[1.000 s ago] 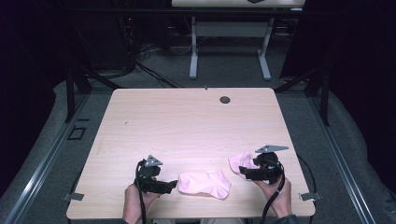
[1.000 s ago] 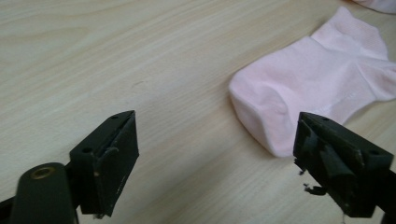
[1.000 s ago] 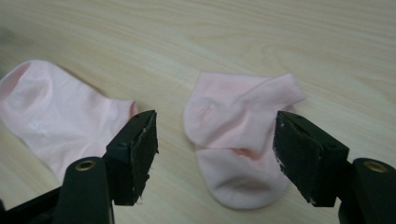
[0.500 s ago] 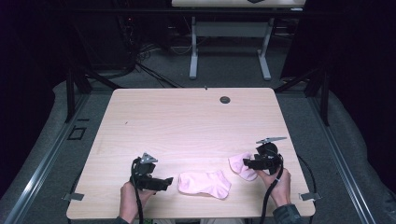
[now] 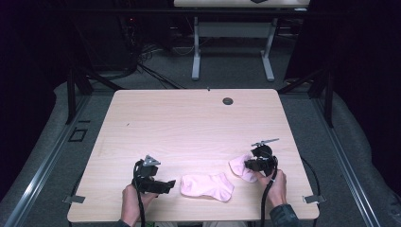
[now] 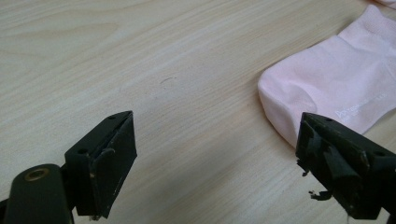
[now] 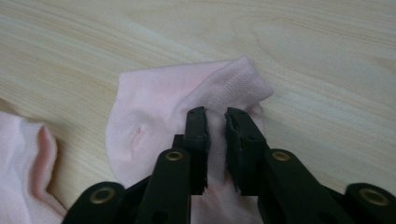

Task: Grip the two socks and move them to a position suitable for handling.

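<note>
The left gripper point(image 6: 215, 154) is resting low over the wooden table point(image 5: 189, 123) with its jaws spread wide, gripping nothing; the toe of a flat pink sock point(image 6: 336, 88) is lying just beside its right jaw; the right gripper point(image 7: 215, 126) is pinching a fold of a second pink sock point(image 7: 159, 112), its jaws nearly together with fabric between them; both socks are lying near the table's front edge.

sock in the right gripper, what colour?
Pale pink sock, plain; clearest in the right gripper view.
</note>
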Available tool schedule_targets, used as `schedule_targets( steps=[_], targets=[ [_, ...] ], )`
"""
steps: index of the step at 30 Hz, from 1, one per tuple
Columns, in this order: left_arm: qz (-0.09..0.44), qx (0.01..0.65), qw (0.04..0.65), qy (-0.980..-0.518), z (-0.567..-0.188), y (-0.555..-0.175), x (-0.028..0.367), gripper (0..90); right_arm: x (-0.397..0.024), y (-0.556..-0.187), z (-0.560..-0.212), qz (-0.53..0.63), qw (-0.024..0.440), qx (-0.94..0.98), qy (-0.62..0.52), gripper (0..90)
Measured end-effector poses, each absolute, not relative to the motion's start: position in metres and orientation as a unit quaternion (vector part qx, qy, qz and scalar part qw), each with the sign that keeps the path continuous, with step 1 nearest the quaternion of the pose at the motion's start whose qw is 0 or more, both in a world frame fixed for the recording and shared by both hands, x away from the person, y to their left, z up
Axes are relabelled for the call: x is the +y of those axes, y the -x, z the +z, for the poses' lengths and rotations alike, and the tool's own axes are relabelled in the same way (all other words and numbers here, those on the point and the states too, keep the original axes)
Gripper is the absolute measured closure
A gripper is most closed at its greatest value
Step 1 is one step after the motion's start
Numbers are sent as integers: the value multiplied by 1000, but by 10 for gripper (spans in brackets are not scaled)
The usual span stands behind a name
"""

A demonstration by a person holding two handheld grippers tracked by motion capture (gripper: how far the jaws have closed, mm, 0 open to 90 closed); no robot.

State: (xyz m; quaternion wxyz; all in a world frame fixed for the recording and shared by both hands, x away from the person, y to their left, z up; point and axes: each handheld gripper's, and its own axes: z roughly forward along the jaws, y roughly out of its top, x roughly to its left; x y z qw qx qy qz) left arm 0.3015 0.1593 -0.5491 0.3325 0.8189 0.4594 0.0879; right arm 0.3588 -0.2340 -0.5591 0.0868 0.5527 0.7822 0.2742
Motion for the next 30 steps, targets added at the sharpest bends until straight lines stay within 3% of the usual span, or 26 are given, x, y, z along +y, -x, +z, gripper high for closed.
schedule_targets(
  steps=[10, 18, 26, 30],
  targets=[
    [88, 451, 345, -819, -547, -306, 150, 139, -228, -348, -529, 358, 66, 769, -525, 850],
    [83, 404, 382, -827, -542, -317, 111, 166, -210, -343, -490, 411, 62, 767, -489, 852],
    [73, 365, 427, -824, -537, -336, 68, 292, -191, -344, -462, 443, 52, 769, -458, 851],
    [78, 370, 430, -820, -538, -347, 59, 425, -180, -345, -452, 453, 44, 774, -440, 851]
  ],
)
